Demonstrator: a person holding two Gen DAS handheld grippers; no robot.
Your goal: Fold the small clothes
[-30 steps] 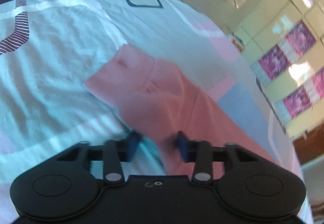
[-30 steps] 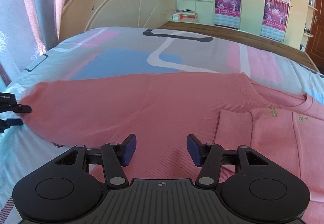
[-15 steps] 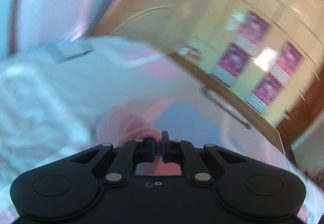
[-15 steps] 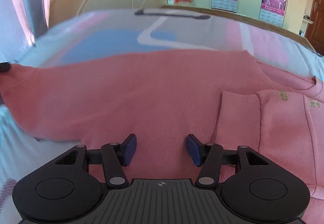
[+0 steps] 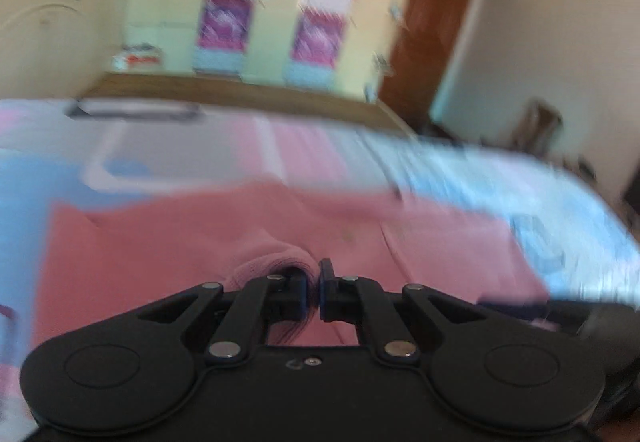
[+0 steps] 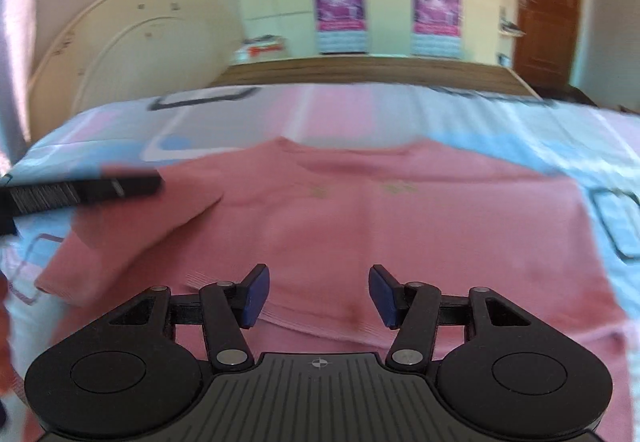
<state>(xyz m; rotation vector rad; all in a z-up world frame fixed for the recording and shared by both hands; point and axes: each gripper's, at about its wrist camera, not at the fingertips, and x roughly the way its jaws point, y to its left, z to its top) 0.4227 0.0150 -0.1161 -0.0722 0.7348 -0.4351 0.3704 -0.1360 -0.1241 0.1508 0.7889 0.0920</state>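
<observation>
Pink sweater lies spread on the patterned bedspread, neck toward the far side, one sleeve lifted over its body. Left gripper is clamped on that sleeve's cuff; right gripper hangs over the hem, jaws apart, holding nothing. Step in hand, by my reading: sleeve fold-in; next calls for laying the cuff flat across the chest, then letting go.

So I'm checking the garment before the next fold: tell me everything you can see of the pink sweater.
The pink sweater is a ribbed knit with a round neckline and small pale marks on the chest. It lies front up on the patterned bedspread, collar toward the far side. One sleeve is lifted and drawn across, its cuff bunched and pinched in the shut left gripper. The open right gripper sits over the hem; contact is unclear.
</observation>
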